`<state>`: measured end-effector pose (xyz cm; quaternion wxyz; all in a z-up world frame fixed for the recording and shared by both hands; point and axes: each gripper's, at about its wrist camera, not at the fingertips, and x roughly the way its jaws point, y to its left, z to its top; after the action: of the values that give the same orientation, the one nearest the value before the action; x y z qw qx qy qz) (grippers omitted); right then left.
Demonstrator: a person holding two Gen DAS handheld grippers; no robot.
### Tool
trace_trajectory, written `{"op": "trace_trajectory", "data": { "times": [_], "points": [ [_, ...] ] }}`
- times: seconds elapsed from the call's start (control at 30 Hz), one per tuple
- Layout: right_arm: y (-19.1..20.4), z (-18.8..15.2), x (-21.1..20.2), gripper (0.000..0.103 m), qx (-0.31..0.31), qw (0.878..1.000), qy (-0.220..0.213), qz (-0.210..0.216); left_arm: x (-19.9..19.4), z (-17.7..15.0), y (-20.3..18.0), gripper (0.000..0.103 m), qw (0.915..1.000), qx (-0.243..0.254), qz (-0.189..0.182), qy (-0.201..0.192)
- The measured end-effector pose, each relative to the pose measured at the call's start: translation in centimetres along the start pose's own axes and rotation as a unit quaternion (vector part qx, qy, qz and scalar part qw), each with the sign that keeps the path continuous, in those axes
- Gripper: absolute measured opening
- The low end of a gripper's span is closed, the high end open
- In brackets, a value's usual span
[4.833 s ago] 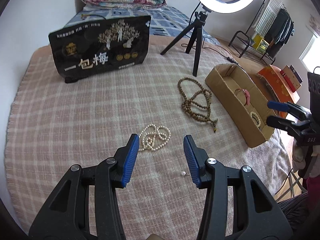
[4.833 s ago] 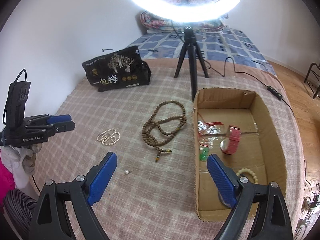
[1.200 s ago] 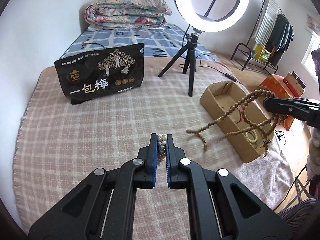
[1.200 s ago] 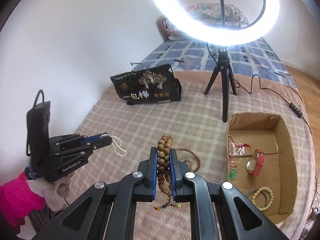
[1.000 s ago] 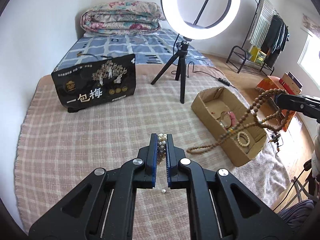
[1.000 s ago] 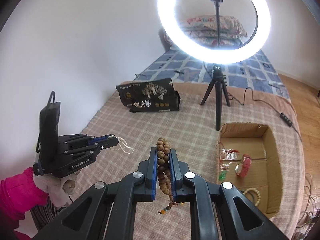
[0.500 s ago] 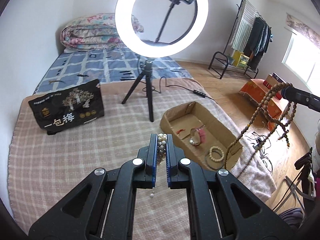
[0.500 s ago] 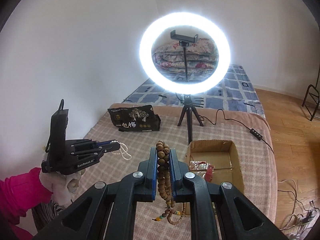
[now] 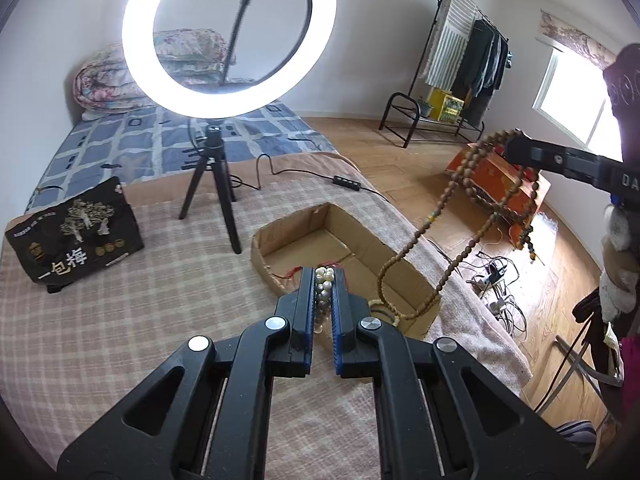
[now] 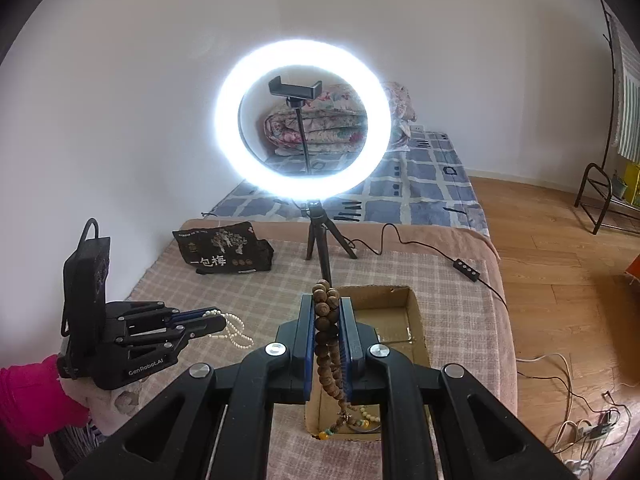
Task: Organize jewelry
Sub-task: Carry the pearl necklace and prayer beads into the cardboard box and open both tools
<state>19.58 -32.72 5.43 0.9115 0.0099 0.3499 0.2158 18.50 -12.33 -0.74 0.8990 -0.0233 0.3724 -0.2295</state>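
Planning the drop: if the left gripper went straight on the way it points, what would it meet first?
Probably the cardboard box: the left gripper, shut on the pearls, points at it from above. Depth is unclear.

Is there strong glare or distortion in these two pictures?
Right wrist view: the ring light is overexposed, its halo spilling onto the wall. Left wrist view: the ring light and window are blown out. Both views have fisheye bending and dark corners.

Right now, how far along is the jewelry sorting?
Done: a pale bead bracelet already lies in the cardboard box. In hand: the left gripper is shut on the pearl necklace, the right gripper on the wooden bead necklace, both lifted above the box. Left: dropping both strands in.
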Motion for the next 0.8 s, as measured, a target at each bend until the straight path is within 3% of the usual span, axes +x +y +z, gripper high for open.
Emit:
{"op": "trace_trajectory", "data": {
  "times": [0.4, 0.8],
  "points": [
    [-3.1, 0.6, 3.6, 0.009, 0.005, 0.999, 0.022, -0.03, 4.5, -0.5, -3.1, 0.005, 0.9992, 0.009, -0.024, 0.03],
    [-5.4, -0.6, 9.8, 0.009, 0.012, 0.996, 0.068, -0.053, 9.7, -2.7, -4.1, 0.005, 0.9967, 0.008, -0.028, 0.076]
  ]
}}
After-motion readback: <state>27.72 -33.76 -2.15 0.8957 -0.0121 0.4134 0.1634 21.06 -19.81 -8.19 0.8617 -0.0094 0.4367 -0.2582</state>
